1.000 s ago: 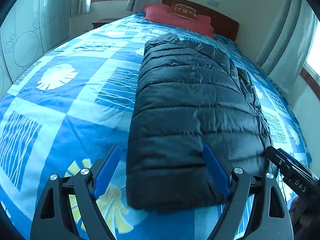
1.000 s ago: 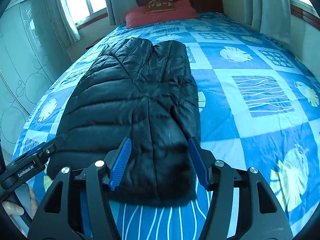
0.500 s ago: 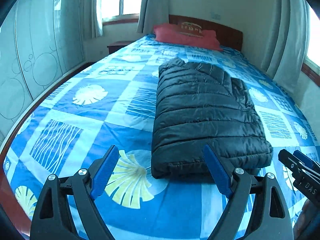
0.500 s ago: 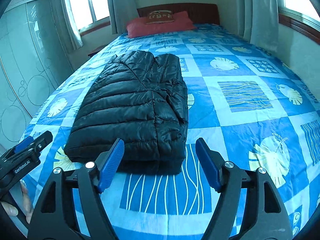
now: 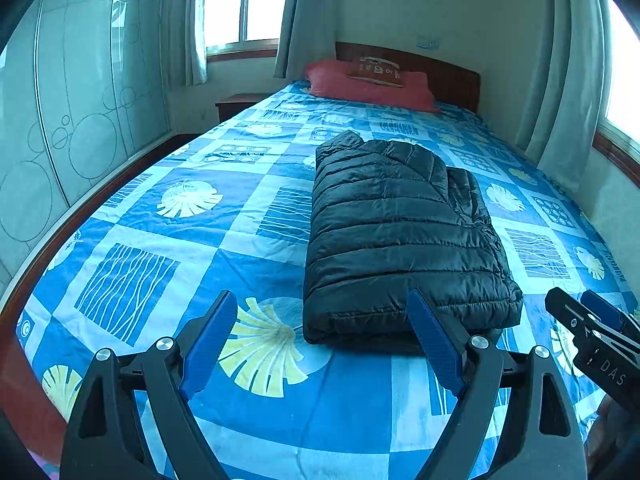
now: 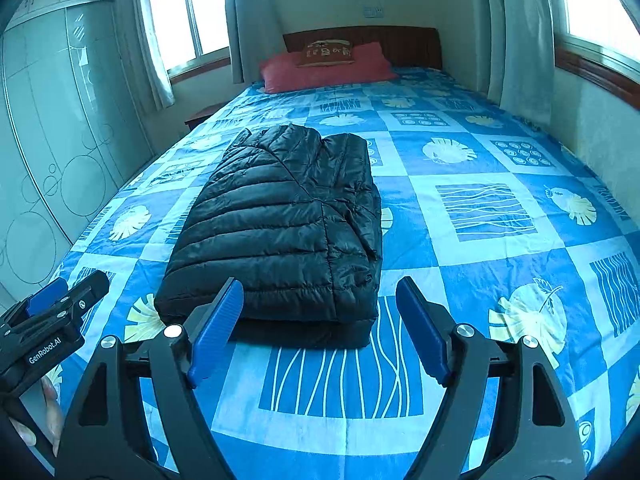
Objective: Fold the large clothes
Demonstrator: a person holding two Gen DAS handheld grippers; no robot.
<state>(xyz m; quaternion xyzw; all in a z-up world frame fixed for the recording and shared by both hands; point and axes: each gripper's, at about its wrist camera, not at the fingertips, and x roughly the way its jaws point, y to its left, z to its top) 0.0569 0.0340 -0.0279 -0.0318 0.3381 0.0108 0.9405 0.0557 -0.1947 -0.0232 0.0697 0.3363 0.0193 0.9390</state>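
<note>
Level above the bedspread (image 5: 120,280), left gripper (image 5: 320,340) and right gripper (image 6: 320,328) gape empty — short of the folded jacket (image 5: 400,232).

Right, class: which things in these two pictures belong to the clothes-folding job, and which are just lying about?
Part of the job:
- black puffer jacket, folded lengthwise on the bed
- left gripper, open, holding nothing
- right gripper, open, holding nothing
- blue patterned bedspread, the folding surface

Just lying about:
- red pillow
- small brown cushion on the pillow
- bedside table
- curtains
</note>
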